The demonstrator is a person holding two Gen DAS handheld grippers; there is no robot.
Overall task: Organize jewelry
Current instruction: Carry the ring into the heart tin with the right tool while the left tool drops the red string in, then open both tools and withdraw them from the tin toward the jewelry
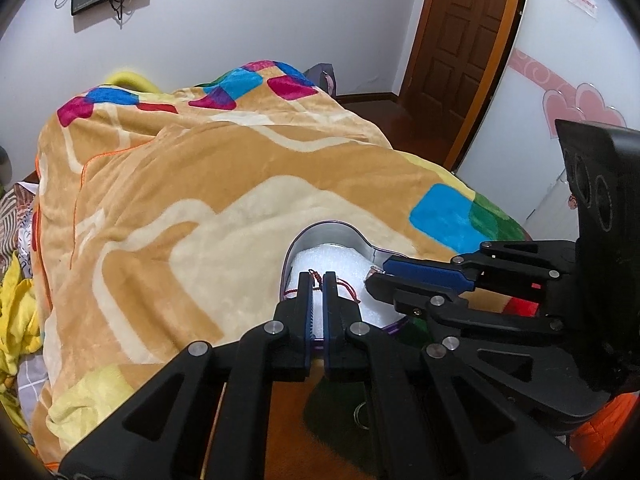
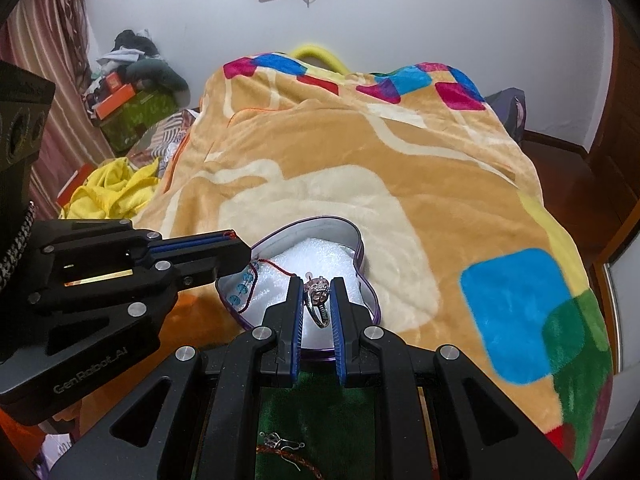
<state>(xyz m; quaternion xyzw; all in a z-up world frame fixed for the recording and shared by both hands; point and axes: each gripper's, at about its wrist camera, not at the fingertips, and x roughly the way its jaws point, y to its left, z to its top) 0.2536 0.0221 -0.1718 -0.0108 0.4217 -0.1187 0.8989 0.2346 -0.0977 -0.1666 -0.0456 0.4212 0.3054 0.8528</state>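
Observation:
A heart-shaped tin with white foam lining lies on the blanket. My left gripper is shut on a red cord bracelet over the foam; in the right wrist view the cord carries blue beads that hang into the tin. My right gripper is shut on a silver ring with a stone setting, held above the foam. The right gripper also shows in the left wrist view, and the left gripper in the right wrist view.
The orange patterned blanket covers the bed. More jewelry lies on a green patch below my right gripper. Yellow cloth and cluttered boxes sit to the left. A wooden door stands at back right.

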